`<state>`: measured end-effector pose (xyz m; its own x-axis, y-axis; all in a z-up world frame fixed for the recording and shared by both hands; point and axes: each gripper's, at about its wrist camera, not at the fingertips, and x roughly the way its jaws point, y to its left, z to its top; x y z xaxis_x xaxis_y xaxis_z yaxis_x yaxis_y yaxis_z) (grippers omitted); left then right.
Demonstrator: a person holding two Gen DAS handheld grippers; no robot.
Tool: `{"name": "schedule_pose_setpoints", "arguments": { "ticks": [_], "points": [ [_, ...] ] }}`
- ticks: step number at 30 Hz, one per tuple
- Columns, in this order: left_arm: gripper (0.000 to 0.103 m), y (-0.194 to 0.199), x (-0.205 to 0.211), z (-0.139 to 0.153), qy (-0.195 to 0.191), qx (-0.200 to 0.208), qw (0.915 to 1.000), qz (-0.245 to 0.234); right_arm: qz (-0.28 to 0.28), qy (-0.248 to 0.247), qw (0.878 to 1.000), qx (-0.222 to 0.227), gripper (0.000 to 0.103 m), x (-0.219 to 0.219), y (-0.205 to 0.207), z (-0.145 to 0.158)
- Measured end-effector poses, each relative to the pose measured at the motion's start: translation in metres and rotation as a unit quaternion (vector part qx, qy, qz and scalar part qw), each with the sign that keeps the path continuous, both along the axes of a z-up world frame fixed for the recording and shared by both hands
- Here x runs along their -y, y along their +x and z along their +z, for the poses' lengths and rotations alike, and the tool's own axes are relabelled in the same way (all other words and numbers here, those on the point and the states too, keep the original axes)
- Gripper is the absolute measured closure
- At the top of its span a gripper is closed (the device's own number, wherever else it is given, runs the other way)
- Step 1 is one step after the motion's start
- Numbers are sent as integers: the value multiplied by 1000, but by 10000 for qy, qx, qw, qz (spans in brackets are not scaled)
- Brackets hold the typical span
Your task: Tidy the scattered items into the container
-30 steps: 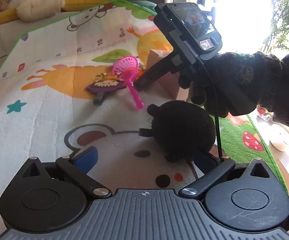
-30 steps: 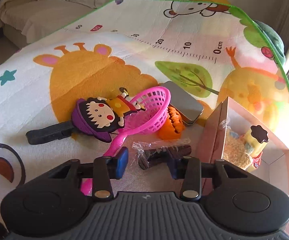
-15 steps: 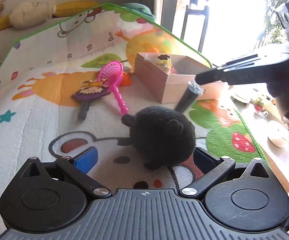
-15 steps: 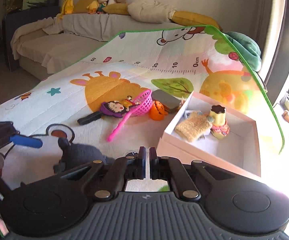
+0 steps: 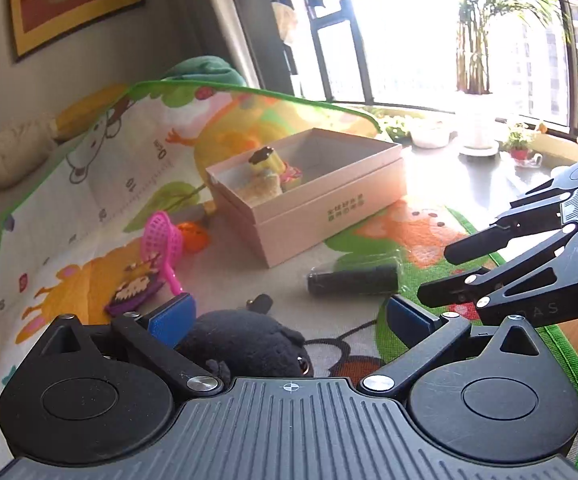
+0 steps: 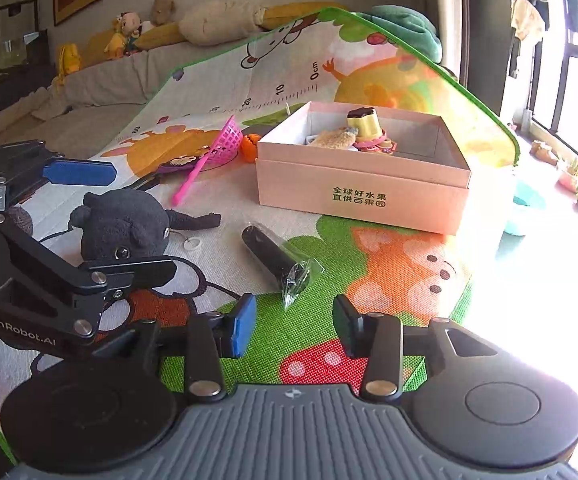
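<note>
Now my right gripper has just been opening and holds nothing; the wrapped black tube lies free at frame centre. My left gripper stands wide open over the black plush toy.

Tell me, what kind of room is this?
Probably a living room at home used for play: a cartoon play mat covers the floor, stuffed toys sit along a sofa, and tall windows look out on plants.

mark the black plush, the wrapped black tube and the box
black plush (image 6: 125, 222), right wrist view, on its head
wrapped tube (image 6: 267, 255), right wrist view, mid-body
box (image 6: 363, 196), right wrist view, printed front wall
</note>
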<state>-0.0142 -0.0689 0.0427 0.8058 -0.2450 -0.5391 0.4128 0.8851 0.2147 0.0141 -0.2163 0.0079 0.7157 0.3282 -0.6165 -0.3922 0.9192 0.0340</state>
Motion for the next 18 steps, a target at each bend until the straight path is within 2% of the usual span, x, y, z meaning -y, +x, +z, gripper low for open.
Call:
{"name": "schedule_pose_setpoints", "arguments": {
  "ticks": [4,6,11,13,16,18],
  "points": [
    [0,-1,-19,-10,51,-147,9995,277,-58,31,10000,8,55,3,0,-3],
    [0,-5,-35,-12,-73,-247,9987,431,-46,69,10000,12,52,3,1,-3],
    [0,-16,-57,-22,-182,-503,9968,593,415,520,9977,-138,52,-13,8,7],
    [0,-19,-63,-27,-301,-607,9958,616,678,889,9930,-376,52,-23,16,13],
    [0,-24,-70,-28,-497,-671,9947,604,1100,1491,9791,-843,52,-46,33,20],
    [0,-29,-72,-24,-497,-631,9947,646,1309,1619,9722,-1067,52,-62,42,20]
  ]
}}
